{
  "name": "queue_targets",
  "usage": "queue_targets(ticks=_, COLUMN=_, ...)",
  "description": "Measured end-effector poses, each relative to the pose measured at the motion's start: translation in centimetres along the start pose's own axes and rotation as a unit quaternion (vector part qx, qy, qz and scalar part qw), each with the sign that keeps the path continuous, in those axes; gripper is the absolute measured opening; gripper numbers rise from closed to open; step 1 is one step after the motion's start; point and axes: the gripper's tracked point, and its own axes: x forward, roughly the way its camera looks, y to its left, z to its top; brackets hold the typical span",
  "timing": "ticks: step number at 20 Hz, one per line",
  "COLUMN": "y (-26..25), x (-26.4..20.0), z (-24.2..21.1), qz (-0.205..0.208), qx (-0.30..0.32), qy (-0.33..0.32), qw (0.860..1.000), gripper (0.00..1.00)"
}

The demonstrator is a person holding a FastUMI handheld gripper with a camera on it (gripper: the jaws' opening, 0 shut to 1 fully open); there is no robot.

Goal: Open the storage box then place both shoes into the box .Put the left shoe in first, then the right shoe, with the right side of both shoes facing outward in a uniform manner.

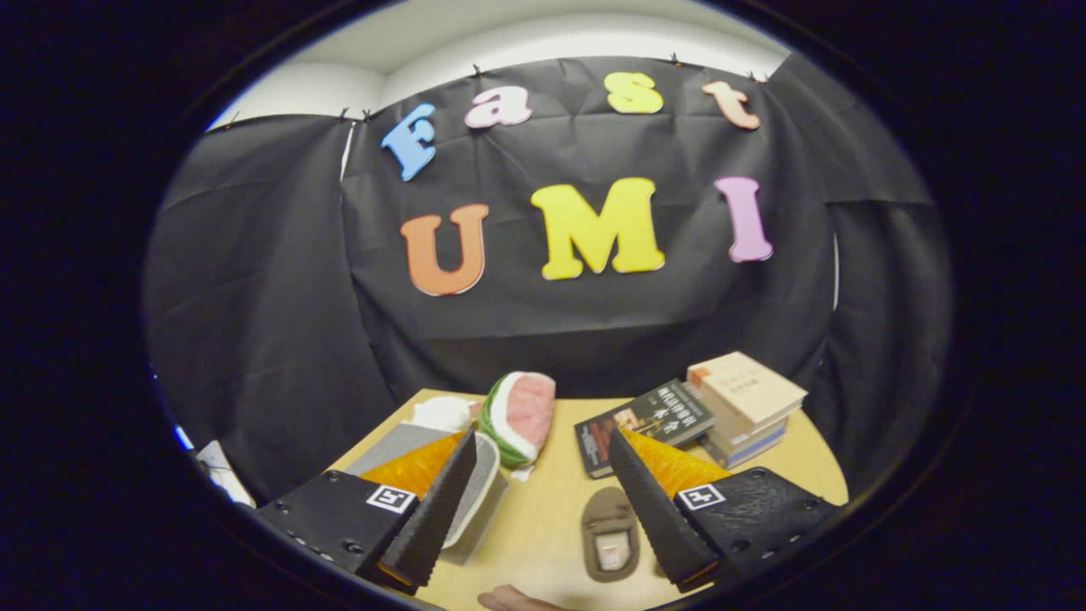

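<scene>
Seeing my gripper (539,496) w/ fingers apart, nothing held; shoe (609,533) on table (543,526) between them, box (475,501) beside.

on the table (551,518), a shoe (609,533) lies between the spread fingers (441,501); books (747,403) behind right, perhaps the box (407,445) left.
</scene>
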Motion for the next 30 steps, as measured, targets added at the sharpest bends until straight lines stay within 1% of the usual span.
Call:
queue_targets(ticks=3, y=1.4, x=4.4, z=-3.3, qz=0.024, qx=0.017, qy=0.053, qw=0.998, gripper=0.96)
queue_targets(ticks=5, y=2.7, x=7.2, z=-5.4, qz=0.046, qx=0.039, qy=0.09, qw=0.994, gripper=0.96)
queue_targets(ticks=7, y=2.9, x=9.3, z=-7.5, qz=0.051, qx=0.062, qy=0.132, qw=0.988, gripper=0.96)
queue_targets(ticks=10, y=3.1, x=11.9, z=-10.0, qz=0.066, qx=0.106, qy=0.176, qw=0.976, gripper=0.96)
queue_targets(ticks=14, y=4.2, x=13.9, z=-12.5, qz=0.106, qx=0.144, qy=0.226, qw=0.957, gripper=0.95)
queue_targets(ticks=16, y=4.6, x=14.4, z=-13.7, qz=0.119, qx=0.144, qy=0.25, qw=0.95, gripper=0.95)
queue_targets(ticks=20, y=4.6, x=14.7, z=-14.6, qz=0.132, qx=0.157, qy=0.277, qw=0.939, gripper=0.97)
queue_targets(ticks=22, y=5.2, x=14.9, z=-14.8, qz=0.142, qx=0.18, qy=0.291, qw=0.929, gripper=0.97)
queue_targets(ticks=23, y=5.6, x=14.9, z=-14.5, qz=0.146, qx=0.189, qy=0.294, qw=0.925, gripper=0.85)
queue_targets(ticks=24, y=6.2, x=14.8, z=-14.1, qz=0.151, qx=0.192, qy=0.295, qw=0.924, gripper=0.79)
queue_targets(ticks=26, y=7.2, x=14.6, z=-13.5, qz=0.152, qx=0.167, qy=0.287, qw=0.931, gripper=0.42)
queue_targets(ticks=27, y=7.3, x=14.7, z=-13.4, qz=0.142, qx=0.144, qy=0.285, qw=0.937, gripper=0.23)
queue_targets(ticks=28, y=7.2, x=14.5, z=-13.1, qz=0.129, qx=0.128, qy=0.279, qw=0.943, gripper=0.15)
queue_targets(ticks=30, y=7.6, x=14.3, z=-13.1, qz=0.12, qx=0.113, qy=0.289, qw=0.943, gripper=0.07)
